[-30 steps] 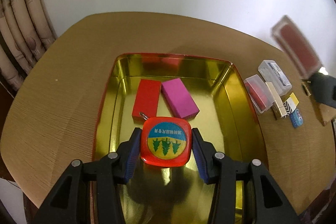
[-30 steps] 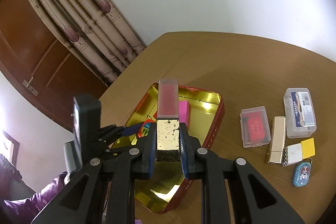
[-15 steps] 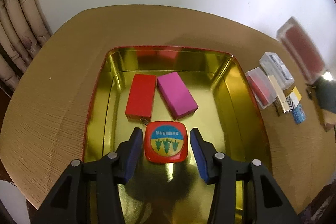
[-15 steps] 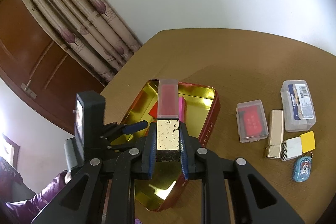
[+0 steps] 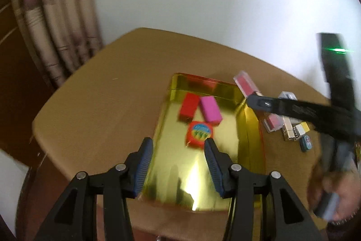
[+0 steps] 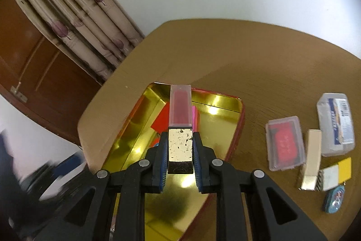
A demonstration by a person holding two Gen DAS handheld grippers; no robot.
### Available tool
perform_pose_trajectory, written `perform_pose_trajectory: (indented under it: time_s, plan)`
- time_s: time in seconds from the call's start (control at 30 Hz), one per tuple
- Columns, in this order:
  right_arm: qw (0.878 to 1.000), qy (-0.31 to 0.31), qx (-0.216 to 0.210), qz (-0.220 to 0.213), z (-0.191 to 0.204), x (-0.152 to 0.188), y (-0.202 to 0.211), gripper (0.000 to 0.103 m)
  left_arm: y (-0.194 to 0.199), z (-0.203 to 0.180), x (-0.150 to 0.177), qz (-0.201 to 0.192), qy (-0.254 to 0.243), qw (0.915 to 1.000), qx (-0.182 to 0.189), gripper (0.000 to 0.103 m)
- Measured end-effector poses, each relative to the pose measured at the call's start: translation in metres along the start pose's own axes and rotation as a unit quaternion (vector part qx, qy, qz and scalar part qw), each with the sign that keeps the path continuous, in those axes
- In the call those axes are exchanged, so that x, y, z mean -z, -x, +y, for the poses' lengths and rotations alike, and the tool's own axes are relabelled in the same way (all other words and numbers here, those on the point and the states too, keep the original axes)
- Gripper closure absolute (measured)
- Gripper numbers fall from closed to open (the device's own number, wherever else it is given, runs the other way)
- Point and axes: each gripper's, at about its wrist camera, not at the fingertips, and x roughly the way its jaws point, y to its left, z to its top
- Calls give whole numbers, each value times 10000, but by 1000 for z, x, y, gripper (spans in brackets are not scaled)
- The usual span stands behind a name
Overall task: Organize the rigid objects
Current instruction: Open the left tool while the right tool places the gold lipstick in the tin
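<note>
A gold tin with red outer walls was seen on the table, and every place below is given from that tin. Inside it, toward its far end, a red block and a pink block lay side by side, with a red tape measure just nearer than them. The left gripper was held above the tin's near end, its fingers apart and empty. The right gripper was held over the tin's near end, its fingers clenched on the gold base of a lipstick whose clear cap pointed toward the far wall. To the tin's right, on the table, two clear cases, a gold bar and small items were left.
</note>
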Motion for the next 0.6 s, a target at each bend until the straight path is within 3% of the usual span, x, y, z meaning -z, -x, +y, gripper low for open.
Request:
perform_pose_trajectory:
  time_s: [0.13, 0.23, 0.43, 0.5, 0.6]
  plan:
    - [9997, -79, 161, 176, -2, -2, -25, 84, 23, 18, 30, -351, 381, 9982, -310, 55]
    - [9990, -75, 380, 213, -1, -5, -37, 84, 21, 22, 36, -506, 354, 9968, -505, 55]
    - [9982, -113, 558, 187, -1, -9, -48, 82, 18, 32, 39, -661, 384, 9958, -503, 55]
    - [9985, -164, 510, 112, -1, -10, -45, 78, 15, 34, 42, -657, 397, 9957, -519, 55]
    - [9985, -373, 49, -393, -9, -4, -12, 60, 16, 35, 43, -709, 422, 9948, -600, 55]
